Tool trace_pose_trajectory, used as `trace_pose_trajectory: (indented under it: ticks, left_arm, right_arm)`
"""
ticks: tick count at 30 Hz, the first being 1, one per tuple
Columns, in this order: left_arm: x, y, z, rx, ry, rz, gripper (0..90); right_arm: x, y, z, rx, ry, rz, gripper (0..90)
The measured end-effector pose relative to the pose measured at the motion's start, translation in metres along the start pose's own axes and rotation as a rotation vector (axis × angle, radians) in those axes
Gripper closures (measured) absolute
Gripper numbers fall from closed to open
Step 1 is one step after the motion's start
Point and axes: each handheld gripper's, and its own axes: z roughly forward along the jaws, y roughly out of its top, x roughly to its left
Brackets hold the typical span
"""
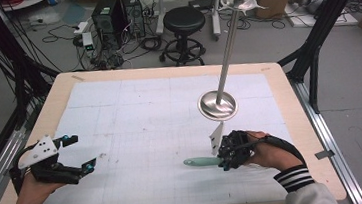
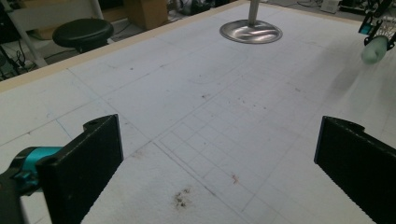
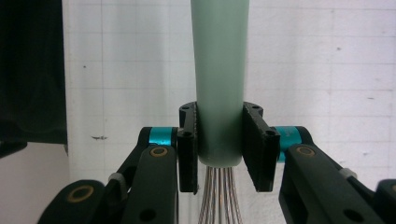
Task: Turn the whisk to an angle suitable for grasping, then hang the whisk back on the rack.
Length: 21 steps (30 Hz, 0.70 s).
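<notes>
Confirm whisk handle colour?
Pale mint green; the whisk handle shows best in the right gripper view, clamped in the right tongs.

Right fingers [image 3: 219, 144] clamped, left fingers [image 2: 100, 154] apart

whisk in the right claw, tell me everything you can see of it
The whisk has a smooth, pale green, rounded handle that looks like plastic, with thin metal wires fanning out from its end. The right claw is shut on the handle close to the wires. In the high view it lies roughly level above the white mat, handle pointing left.

Grey floor [image 1: 264, 44], black stool [image 1: 183, 19], cables [image 1: 62, 35]
</notes>
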Motion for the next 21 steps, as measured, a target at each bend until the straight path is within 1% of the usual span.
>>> trace_pose_trajectory:
  ticks: [3,7,9,15,18,20,21]
  left_arm:
    - [0.001,0.000,0.000,0.001,0.001,-0.001,1.7]
    - [0.000,0.000,0.000,0.000,0.001,0.000,1.8]
    - [0.000,0.001,-0.001,-0.004,0.000,0.003,1.7]
    - [0.001,0.001,-0.002,-0.004,0.005,-0.003,1.7]
    - [0.001,0.000,-0.001,0.000,0.000,0.003,1.7]
    - [0.000,0.001,-0.001,0.000,0.001,0.001,1.7]
    - [0.000,0.001,-0.001,-0.002,0.001,0.000,1.7]
  right_arm:
    - [-0.002,-0.003,-0.005,-0.017,-0.002,0.008,69.5]
    - [-0.001,-0.003,-0.009,-0.014,-0.008,0.012,69.5]
    - [-0.001,-0.002,-0.010,-0.021,-0.008,0.004,69.5]
    - [-0.001,-0.004,-0.015,-0.041,-0.020,0.010,69.5]
    - [-0.001,-0.005,-0.018,-0.047,-0.025,0.010,69.5]
    - [-0.001,-0.006,-0.020,-0.057,-0.028,0.018,69.5]
    - [-0.001,-0.007,-0.022,-0.071,-0.026,0.042,69.5]
